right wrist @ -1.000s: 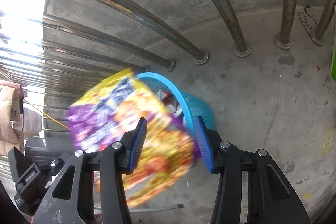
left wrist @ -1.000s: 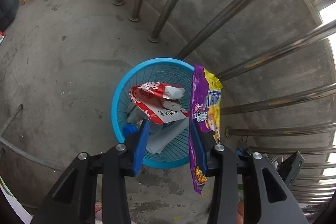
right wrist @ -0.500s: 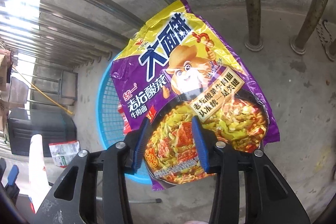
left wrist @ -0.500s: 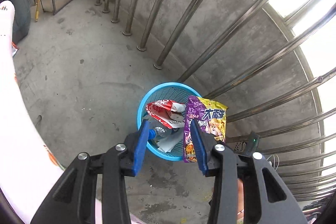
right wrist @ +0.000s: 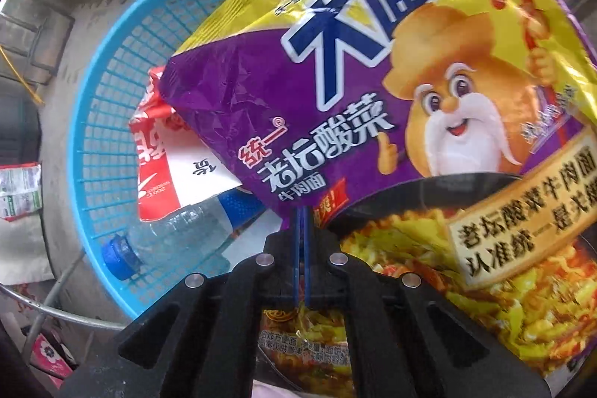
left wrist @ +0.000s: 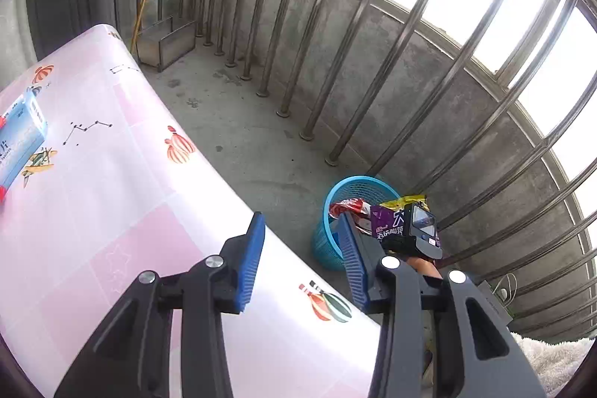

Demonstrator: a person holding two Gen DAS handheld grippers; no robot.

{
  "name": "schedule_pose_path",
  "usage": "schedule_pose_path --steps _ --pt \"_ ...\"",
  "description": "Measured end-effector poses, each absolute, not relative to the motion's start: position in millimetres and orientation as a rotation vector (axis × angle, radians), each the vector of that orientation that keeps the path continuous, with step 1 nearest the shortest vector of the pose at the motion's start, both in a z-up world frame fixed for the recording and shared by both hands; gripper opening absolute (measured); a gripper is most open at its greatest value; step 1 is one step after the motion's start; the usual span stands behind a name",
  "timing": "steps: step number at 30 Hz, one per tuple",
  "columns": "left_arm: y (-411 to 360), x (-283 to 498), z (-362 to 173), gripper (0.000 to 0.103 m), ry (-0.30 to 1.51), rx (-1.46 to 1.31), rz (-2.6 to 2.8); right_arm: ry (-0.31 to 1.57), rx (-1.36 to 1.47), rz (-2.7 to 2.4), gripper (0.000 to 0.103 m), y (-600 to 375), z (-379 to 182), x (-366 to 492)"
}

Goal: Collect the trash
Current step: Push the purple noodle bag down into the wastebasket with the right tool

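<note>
My right gripper is pinched flat, its blue pads pressed together right at the lower edge of the purple-and-yellow noodle wrapper; whether they grip the foil or just press on it I cannot tell. The wrapper sits over the blue basket, above the red-and-white packet and clear bottle already inside, so pushing down should seat it. My left gripper stands part open and empty, well away from the basket, over the pink table where a blue box waits.
</note>
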State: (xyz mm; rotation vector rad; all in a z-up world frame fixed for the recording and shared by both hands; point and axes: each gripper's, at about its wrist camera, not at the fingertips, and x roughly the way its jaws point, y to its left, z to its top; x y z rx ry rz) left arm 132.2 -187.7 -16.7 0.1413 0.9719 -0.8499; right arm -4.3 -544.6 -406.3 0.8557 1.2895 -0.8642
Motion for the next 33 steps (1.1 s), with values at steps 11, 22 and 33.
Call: schedule_pose_path --steps 11,22,33 --pt "-140.3 142.4 -22.0 0.039 0.977 0.068 -0.804 1.071 0.822 -0.737 0.03 -517.1 -318.6 -13.0" --pt "-137.0 140.3 -13.3 0.039 0.952 0.014 -0.873 0.887 1.015 -1.06 0.063 -593.3 -335.7 -133.1" --pt "-128.6 144.8 -13.5 0.039 0.962 -0.018 -0.861 1.021 0.92 -0.865 0.044 -559.4 -352.6 -81.1"
